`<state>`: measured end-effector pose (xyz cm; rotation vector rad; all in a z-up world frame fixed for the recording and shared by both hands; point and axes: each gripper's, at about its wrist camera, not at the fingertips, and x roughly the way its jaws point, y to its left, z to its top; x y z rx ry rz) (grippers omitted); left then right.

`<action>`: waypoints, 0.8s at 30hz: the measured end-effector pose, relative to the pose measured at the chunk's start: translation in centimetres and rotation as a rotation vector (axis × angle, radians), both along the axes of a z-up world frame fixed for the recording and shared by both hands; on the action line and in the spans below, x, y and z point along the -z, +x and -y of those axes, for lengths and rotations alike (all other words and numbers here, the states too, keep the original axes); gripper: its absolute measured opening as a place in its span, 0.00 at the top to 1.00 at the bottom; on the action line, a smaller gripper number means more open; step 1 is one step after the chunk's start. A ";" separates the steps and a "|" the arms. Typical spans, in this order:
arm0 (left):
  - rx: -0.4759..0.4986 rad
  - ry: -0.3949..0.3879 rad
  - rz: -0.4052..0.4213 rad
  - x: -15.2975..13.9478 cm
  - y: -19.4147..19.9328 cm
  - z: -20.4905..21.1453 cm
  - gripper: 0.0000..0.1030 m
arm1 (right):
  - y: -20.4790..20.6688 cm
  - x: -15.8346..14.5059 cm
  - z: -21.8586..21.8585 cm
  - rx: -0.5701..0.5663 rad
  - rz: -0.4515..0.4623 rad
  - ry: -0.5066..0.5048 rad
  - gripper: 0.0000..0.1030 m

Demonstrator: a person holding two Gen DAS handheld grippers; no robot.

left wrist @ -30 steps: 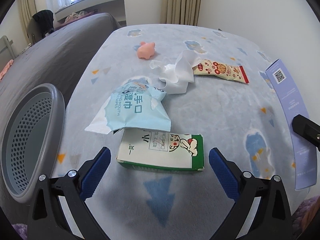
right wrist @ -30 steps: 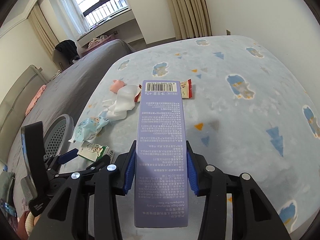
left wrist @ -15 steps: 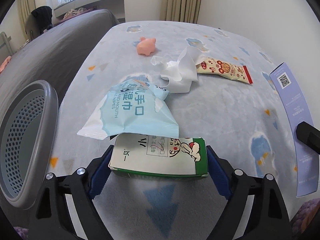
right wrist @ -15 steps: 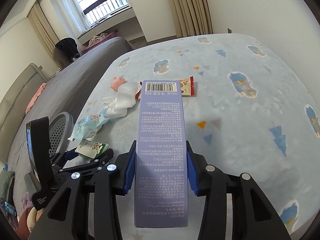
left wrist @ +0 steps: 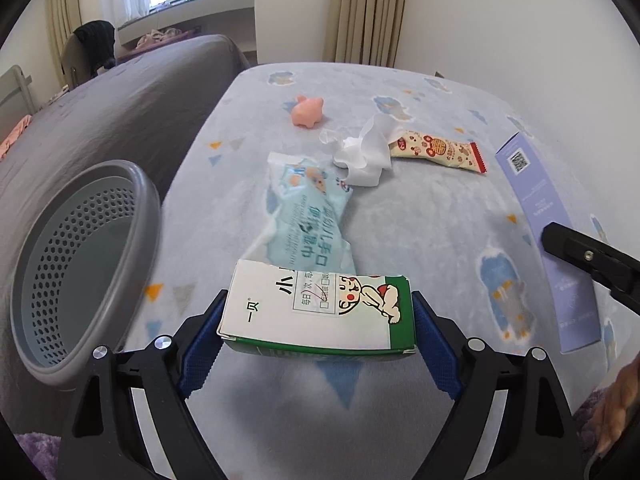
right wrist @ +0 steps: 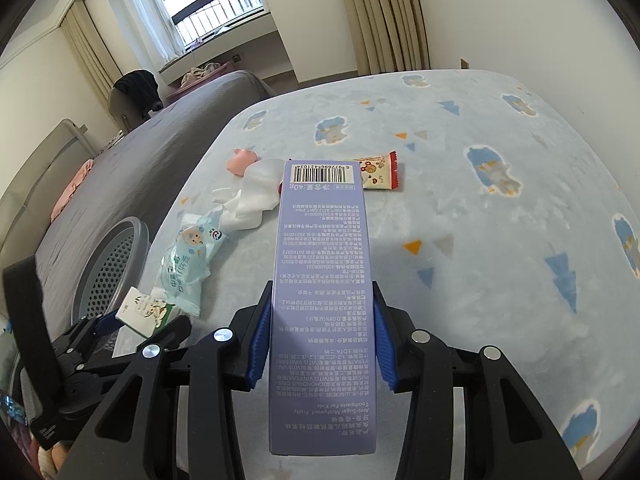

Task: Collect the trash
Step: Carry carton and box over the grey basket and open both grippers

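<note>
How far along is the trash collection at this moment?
Nothing visibly binned: the basket looks empty. In hand: left gripper clamps the milk carton, right gripper the purple box. Left: wipes pack, tissue, snack wrapper.

Purple toothpaste box [right wrist: 324, 304]: printed upside down in the right wrist view, it reads "Toothpaste For Kids" and "Anti-Sugar Mothproof Fruity". A barcode and "40g" stand at its far end. A QR code is printed on another face [left wrist: 519, 161].

Milk carton [left wrist: 320, 312]: "一贝" on the white face, with a cartoon figure.

Wet-wipes packet [left wrist: 308, 224]: large teal Chinese characters; not reliably legible.
</note>
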<state>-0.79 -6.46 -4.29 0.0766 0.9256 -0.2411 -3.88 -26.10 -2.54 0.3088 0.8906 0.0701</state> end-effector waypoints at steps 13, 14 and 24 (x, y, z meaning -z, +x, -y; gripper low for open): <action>-0.130 0.006 0.144 -5.9 -1.2 -7.8 0.18 | 1.2 -2.7 -6.4 -0.133 0.043 0.007 0.58; -0.148 0.011 0.158 -6.4 -1.0 -8.8 0.18 | 1.4 -2.9 -7.1 -0.148 0.049 0.006 0.58; -0.284 0.062 0.220 -8.8 0.6 -16.4 0.18 | 4.9 -6.1 -15.8 -0.320 0.099 0.012 0.58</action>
